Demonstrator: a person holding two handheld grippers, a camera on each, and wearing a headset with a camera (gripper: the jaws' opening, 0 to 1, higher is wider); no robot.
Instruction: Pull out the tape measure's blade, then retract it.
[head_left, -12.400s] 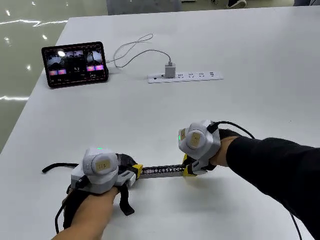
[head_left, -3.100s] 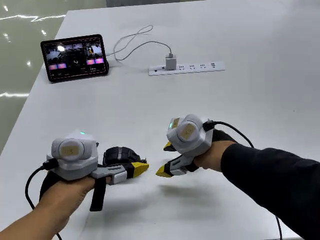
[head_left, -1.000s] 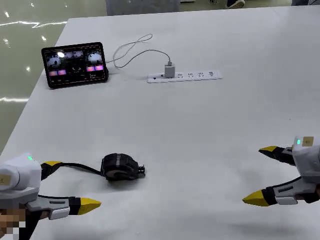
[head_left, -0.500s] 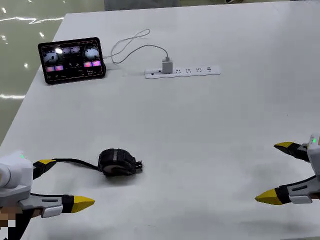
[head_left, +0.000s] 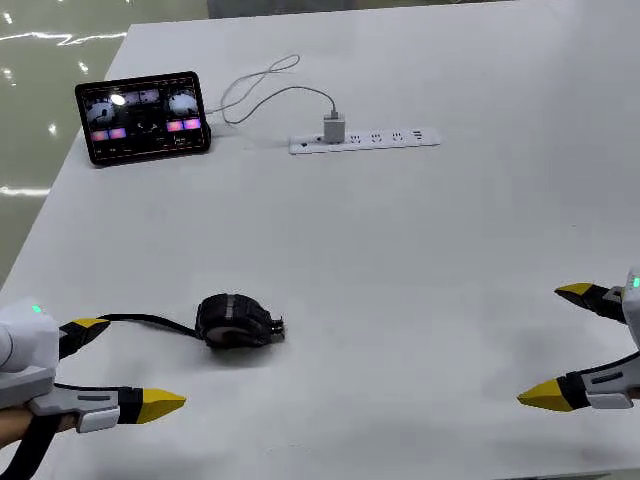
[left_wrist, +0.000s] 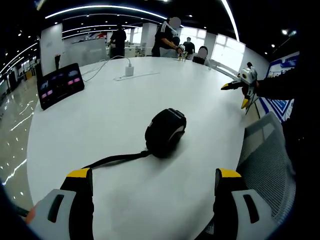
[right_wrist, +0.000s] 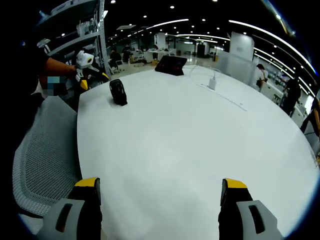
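A: Item one, tape measure (head_left: 235, 321). Location?

B: On the table (head_left: 420, 250), near the front edge, lying free. Black, with a strap (head_left: 150, 321) trailing toward the left gripper (head_left: 128, 364). No length of blade shows outside it, just the hook (head_left: 281, 323) at the mouth, on the side facing the right gripper (head_left: 553, 344).

A: Left gripper, condition?

B: Jaws spread wide, empty, just beside the strap's end and short of the tape measure.

A: Right gripper?

B: Jaws likewise spread, empty, well apart from the tape measure, far over at the table's right.

A: Other stock?

B: Tablet (head_left: 142, 116) and power strip (head_left: 365, 140) at the far side. Out of the way.

A: Hazards, as judged?

B: Three. The hook is small, so a jaw could slip off it. The table looks smooth, so an unheld tape measure would likely slide along with any pull. And a drawn blade let go at once could whip back hard.
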